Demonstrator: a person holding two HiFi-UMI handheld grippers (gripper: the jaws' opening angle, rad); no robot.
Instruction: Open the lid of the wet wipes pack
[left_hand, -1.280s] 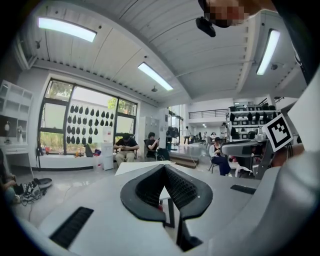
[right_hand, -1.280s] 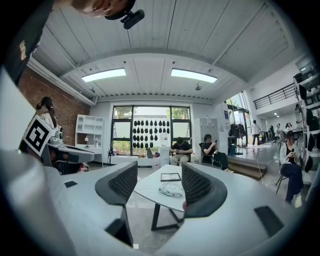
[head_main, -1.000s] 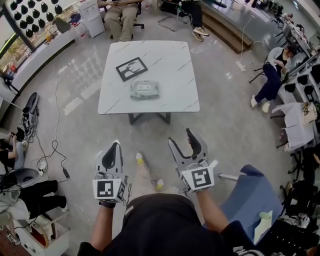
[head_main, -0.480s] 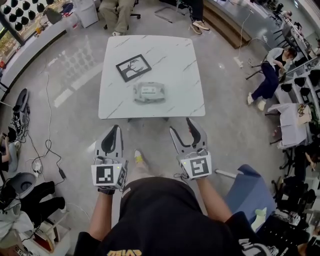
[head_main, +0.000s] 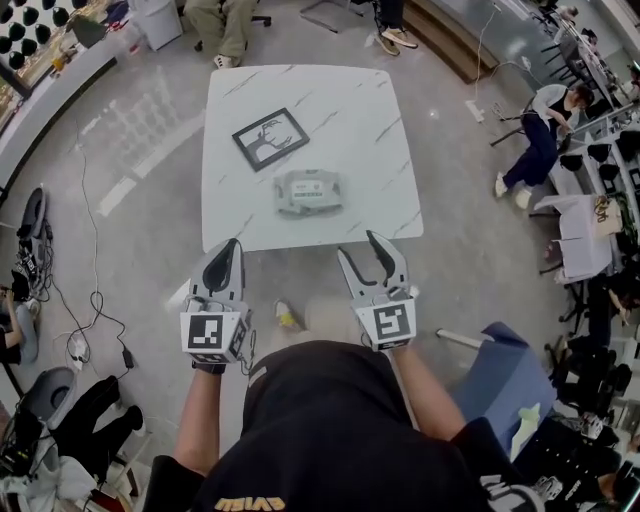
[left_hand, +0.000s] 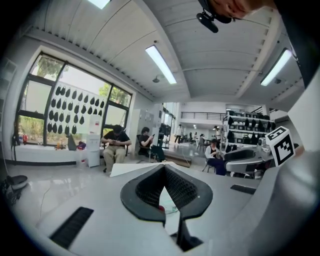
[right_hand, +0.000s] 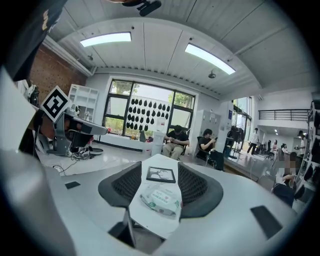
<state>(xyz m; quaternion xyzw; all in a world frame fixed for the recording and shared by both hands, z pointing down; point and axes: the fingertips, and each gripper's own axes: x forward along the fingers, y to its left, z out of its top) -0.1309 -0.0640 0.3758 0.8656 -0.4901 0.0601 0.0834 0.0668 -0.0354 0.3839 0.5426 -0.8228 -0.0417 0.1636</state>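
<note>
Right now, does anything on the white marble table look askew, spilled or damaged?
Only mildly: the black-framed picture lies flat, turned at an angle to the white marble table's edges. The pale wet wipes pack looks intact and closed; nothing spilled.

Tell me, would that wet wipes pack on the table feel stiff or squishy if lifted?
Probably squishy: the wet wipes pack looks like a soft, wrinkled pouch. It lies flat on the table, so it should not roll or tip. Its shiny wrap may slide on the smooth top.
</note>
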